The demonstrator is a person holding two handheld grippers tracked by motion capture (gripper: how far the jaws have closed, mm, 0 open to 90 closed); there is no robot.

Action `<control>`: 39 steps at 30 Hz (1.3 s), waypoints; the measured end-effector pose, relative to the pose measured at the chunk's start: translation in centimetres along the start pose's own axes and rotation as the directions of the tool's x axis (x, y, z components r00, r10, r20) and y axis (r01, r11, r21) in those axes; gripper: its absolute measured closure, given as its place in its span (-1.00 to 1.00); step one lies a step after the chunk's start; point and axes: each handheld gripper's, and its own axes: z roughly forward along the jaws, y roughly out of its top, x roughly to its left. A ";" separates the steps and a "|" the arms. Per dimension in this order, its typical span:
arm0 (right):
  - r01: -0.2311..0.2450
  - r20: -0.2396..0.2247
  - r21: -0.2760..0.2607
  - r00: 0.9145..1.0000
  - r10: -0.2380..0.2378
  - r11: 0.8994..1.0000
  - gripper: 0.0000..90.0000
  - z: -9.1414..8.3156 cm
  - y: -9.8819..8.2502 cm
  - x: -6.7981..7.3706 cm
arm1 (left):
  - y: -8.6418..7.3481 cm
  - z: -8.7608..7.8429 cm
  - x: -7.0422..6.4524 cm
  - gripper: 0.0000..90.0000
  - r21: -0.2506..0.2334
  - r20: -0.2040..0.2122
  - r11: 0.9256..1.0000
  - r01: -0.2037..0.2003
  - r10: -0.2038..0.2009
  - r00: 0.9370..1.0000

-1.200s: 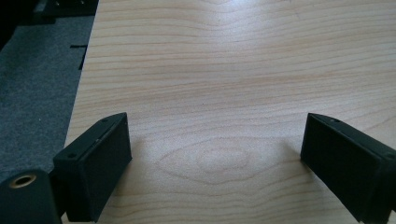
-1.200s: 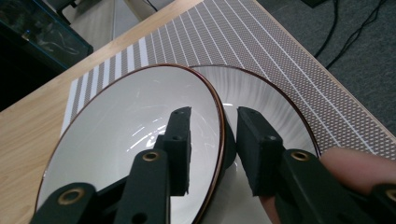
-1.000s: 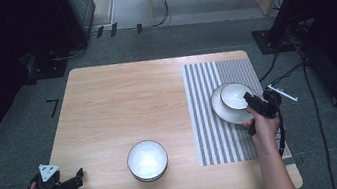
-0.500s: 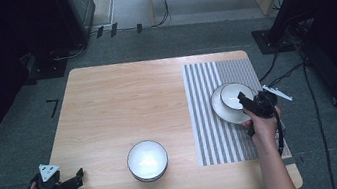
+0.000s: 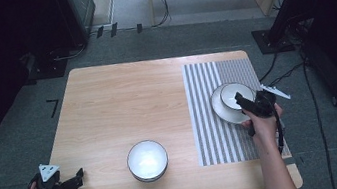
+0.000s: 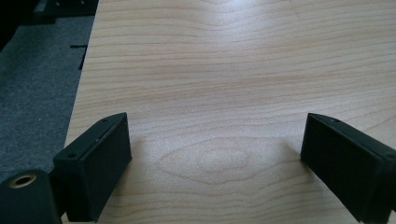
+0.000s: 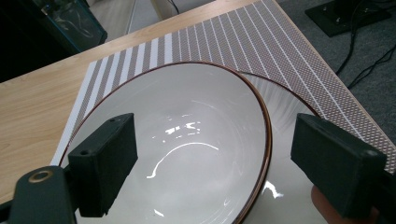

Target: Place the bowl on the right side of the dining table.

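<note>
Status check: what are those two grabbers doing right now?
Right gripper just opening, bowl between fingers, resting on plate. Left gripper open, idle. Nothing blocking.

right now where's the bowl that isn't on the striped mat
In the high view that bowl sits on the bare wood of the table near the front edge, roughly mid-table, left of the striped mat and right of the left gripper.

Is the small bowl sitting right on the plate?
Touching. In the right gripper view the small bowl rests on the plate, no gap showing beneath it; the high view shows it inside the plate's rim.
</note>
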 end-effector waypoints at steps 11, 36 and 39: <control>0.041 -0.015 -0.012 0.999 -0.041 0.999 -1.00 -0.4 0.2 0.4 | 0.0 0.0 0.0 -0.82 0.000 0.000 1.000 0.000 0.000 1.000; 0.115 0.012 -0.023 0.993 -0.115 0.993 -1.00 -3.2 -1.1 -0.3 | 0.0 0.0 0.0 -0.82 0.000 0.006 1.000 -0.004 0.004 1.000; 0.116 0.012 -0.031 0.993 -0.116 0.993 -1.00 -3.4 -1.3 -0.4 | 0.0 0.0 0.0 -0.82 0.000 0.007 1.000 -0.004 0.004 1.000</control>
